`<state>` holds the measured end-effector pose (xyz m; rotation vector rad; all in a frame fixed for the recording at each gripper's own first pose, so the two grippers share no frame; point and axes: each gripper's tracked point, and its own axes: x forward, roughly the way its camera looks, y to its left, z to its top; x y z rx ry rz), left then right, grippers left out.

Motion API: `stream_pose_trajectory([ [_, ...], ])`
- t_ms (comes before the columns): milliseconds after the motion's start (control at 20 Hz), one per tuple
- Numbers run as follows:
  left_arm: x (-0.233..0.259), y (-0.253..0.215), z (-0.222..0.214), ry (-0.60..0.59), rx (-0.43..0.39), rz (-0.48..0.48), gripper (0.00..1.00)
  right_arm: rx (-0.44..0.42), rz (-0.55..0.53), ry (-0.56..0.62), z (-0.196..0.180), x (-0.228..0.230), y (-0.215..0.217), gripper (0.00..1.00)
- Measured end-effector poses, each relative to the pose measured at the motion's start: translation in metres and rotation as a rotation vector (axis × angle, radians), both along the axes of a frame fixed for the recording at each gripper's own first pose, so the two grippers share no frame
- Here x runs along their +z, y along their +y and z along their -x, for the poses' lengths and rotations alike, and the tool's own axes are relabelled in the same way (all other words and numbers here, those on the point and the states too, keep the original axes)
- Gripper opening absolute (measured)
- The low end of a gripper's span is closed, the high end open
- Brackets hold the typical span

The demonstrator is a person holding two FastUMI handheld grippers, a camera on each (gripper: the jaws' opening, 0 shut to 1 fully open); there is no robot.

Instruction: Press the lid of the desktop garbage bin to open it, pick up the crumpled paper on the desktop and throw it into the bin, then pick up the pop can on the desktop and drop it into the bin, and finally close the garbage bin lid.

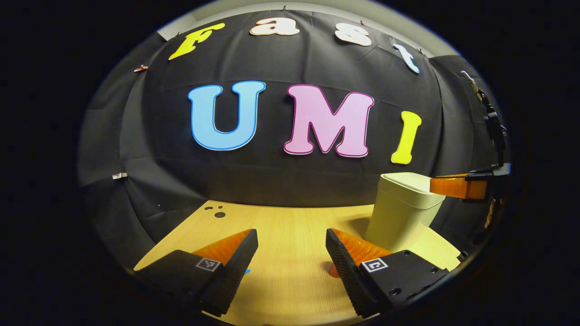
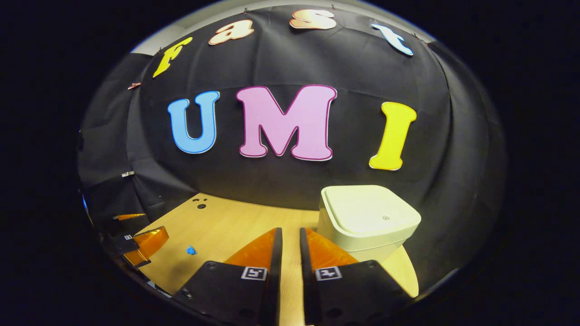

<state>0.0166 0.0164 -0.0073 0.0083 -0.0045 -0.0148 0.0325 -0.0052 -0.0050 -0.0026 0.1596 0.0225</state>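
— Left gripper [image 1: 292, 253] first: how does it stand?
— Its two fingers are spread wide apart over the wooden table [image 1: 290, 226], and nothing is between them. Just beside its right finger there is something small and orange on the table, but most of it is hidden, so one cannot tell what it is.
— And the right gripper [image 2: 290, 246]?
— Its fingers are almost together, with only a thin gap between them, and they hold nothing. In the left gripper view the right gripper [image 1: 457, 186] is seen far to the right, just beside the top of the bin; whether it touches the lid cannot be told.
— Where is the bin?
— The pale bin [image 2: 367, 224] stands upright at the back right part of the table, near the black cloth wall [image 2: 290, 181]. Its lid [image 2: 369, 210] lies flat and closed. In the left gripper view the bin [image 1: 401, 210] is behind the right finger.
— Anything else on the table?
— A small blue mark [image 2: 191, 250] on the left side, near the left gripper [image 2: 142, 246], and some dark holes [image 2: 199, 203] at the far edge.
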Motion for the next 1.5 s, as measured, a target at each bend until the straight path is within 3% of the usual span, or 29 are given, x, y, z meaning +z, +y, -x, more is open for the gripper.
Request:
stream_pose_trajectory([
  [100, 0.0, 0.001, 0.0, -0.001, 0.003, -0.004, 0.97, -0.006, -0.024, -0.006, -0.002, 0.006, -0.007, 0.06],
  [400, -0.004, 0.002, -0.001, 0.016, 0.017, 0.001, 0.97, 0.044, -0.022, 0.028, -0.017, 0.024, -0.04, 0.05],
  [700, -0.008, -0.005, -0.003, 0.031, 0.013, -0.012, 0.97, -0.024, 0.04, 0.047, -0.045, 0.034, -0.101, 0.05],
  [1000, -0.016, -0.004, -0.005, 0.068, 0.037, -0.009, 0.97, -0.072, 0.067, 0.112, -0.067, 0.007, -0.147, 0.05],
  [1500, -0.023, -0.003, -0.007, 0.091, 0.075, -0.016, 0.97, -0.066, 0.009, 0.181, -0.084, -0.024, -0.16, 0.05],
])
